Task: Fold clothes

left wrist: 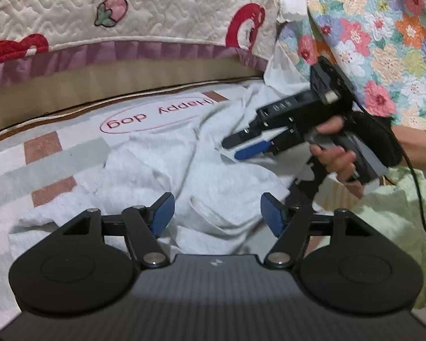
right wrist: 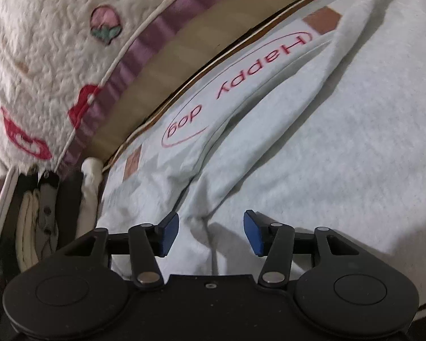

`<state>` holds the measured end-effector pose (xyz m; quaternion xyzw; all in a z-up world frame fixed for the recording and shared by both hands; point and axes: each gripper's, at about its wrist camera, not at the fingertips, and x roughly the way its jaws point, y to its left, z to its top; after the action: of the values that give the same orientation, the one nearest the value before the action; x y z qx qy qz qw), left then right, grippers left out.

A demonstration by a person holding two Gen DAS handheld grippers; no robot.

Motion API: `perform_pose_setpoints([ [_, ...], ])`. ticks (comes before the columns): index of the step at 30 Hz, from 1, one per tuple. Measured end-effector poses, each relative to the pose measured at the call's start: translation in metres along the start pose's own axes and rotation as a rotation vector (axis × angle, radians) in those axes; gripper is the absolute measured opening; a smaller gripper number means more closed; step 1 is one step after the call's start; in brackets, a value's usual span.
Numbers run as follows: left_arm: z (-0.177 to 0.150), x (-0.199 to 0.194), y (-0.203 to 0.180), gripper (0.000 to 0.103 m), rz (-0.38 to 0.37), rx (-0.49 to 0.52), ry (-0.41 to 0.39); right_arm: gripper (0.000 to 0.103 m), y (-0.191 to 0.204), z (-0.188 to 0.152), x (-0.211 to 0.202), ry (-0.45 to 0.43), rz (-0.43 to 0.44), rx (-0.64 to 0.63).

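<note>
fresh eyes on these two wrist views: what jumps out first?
The rumpled pale grey cotton garment fills the middle of both views, lying on a white mat printed with a red oval reading "Happy dog". In the left wrist view the right gripper, black with blue pads, hangs open over the cloth in a person's hand. Behind runs a cream quilted cover with red and strawberry patches.

A pale mat (left wrist: 71, 153) printed with brown and grey blocks and the words "Happy dog" in a red oval is seen spread across the lower half of the left-wrist frame. A crumpled white garment (left wrist: 201, 170) is laid directly on it at centre. In the right-wrist frame, the garment (right wrist: 340, 147) is shown covering the mat (right wrist: 241, 85) from centre to right.
</note>
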<state>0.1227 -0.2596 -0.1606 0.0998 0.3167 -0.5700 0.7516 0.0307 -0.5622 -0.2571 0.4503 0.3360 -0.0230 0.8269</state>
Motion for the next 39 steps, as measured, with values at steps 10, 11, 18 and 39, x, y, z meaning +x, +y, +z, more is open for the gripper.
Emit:
perform_pose_setpoints([
  [10, -0.027, 0.036, -0.005, 0.041, 0.093, -0.078, 0.063, 0.057, 0.028, -0.018, 0.026, 0.101, 0.071, -0.093],
  [11, -0.027, 0.036, -0.007, 0.026, 0.103, -0.074, 0.081, 0.057, 0.03, -0.019, 0.025, 0.101, 0.064, -0.11],
  [18, -0.028, 0.012, 0.0, 0.027, 0.02, -0.196, 0.196, 0.053, 0.046, -0.032, 0.022, 0.072, -0.024, -0.296],
  [39, 0.0, 0.034, 0.082, 0.014, 0.418, -0.308, 0.099, 0.054, 0.03, -0.003, 0.032, 0.034, 0.013, -0.125],
])
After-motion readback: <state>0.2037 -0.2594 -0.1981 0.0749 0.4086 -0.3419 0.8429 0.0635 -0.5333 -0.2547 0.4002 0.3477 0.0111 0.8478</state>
